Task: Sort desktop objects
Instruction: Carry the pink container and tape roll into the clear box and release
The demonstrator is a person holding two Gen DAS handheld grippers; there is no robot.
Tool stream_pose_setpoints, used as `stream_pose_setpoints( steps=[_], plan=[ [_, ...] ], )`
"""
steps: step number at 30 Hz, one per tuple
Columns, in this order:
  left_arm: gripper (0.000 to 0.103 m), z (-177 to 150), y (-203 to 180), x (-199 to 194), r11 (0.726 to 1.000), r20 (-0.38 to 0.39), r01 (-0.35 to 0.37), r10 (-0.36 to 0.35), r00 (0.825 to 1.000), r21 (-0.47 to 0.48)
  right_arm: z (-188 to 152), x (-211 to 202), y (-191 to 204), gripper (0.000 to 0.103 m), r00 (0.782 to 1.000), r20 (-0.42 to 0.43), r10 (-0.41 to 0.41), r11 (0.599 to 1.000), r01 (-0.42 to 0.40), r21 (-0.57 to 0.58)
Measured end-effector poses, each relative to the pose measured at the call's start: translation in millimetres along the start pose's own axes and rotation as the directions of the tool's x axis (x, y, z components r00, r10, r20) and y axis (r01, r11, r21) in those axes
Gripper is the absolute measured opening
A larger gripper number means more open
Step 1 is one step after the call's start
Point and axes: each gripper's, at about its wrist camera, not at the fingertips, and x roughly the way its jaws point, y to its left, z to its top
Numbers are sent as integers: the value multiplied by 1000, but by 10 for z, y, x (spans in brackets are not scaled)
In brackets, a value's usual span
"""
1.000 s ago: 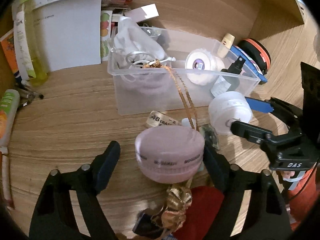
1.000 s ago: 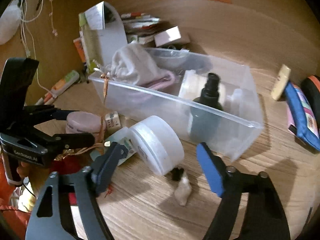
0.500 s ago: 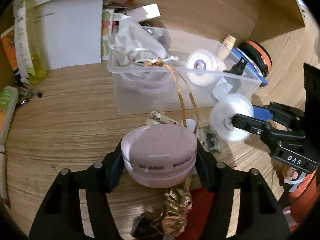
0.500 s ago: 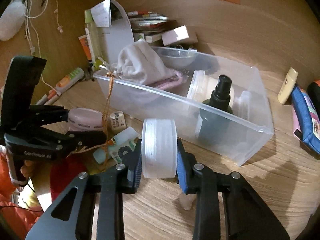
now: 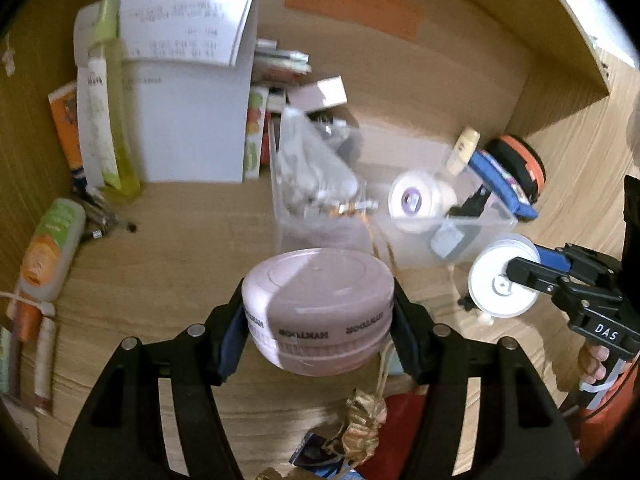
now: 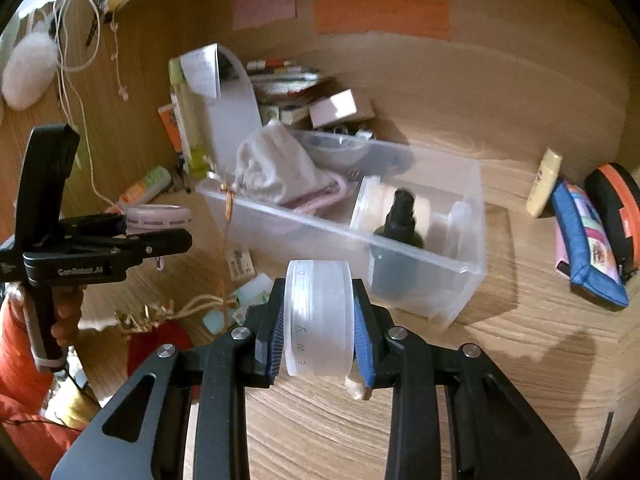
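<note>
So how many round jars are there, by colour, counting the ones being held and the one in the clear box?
Pink jar, held in the left fingers: 1
Frosted white jar, held in the right fingers: 1
White jar lying in the clear box: 1
Total: 3

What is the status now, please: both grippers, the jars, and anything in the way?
Left gripper shut on pink jar. Right gripper shut on white jar. Both jars off the desk, clear bin ahead. Gold ribbon trails near pink jar.
</note>
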Motion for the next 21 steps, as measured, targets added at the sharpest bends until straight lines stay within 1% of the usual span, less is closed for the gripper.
stream_pose_setpoints(
  steps=[2, 5, 7, 12, 15, 21],
  plan=[
    [63, 51, -27, -53, 1000, 22, 0, 0, 1000, 3, 50, -92, -16, 27, 999, 32, -6, 1000, 6, 5],
    [63, 119, -64, -137, 1000, 54, -3, 2, 999, 13, 127, -198, 5, 27, 996, 78, -35, 999, 36, -13],
    [63, 164, -95, -173, 1000, 71, -2, 0, 997, 18, 187, -249, 4, 27, 995, 97, -35, 999, 37, -16],
    [63, 295, -167, -274, 999, 105, 16, -20, 994, 32, 323, -325, -30, 27, 992, 124, -33, 999, 34, -8],
    [63, 382, -216, -285, 999, 120, 13, -19, 993, 49, 419, -351, -75, 27, 989, 142, -27, 1000, 26, 8],
    [63, 581, -285, -240, 997, 128, 32, -40, 991, 64, 603, -364, -204, 27, 986, 165, -13, 999, 6, 45]
  ],
)
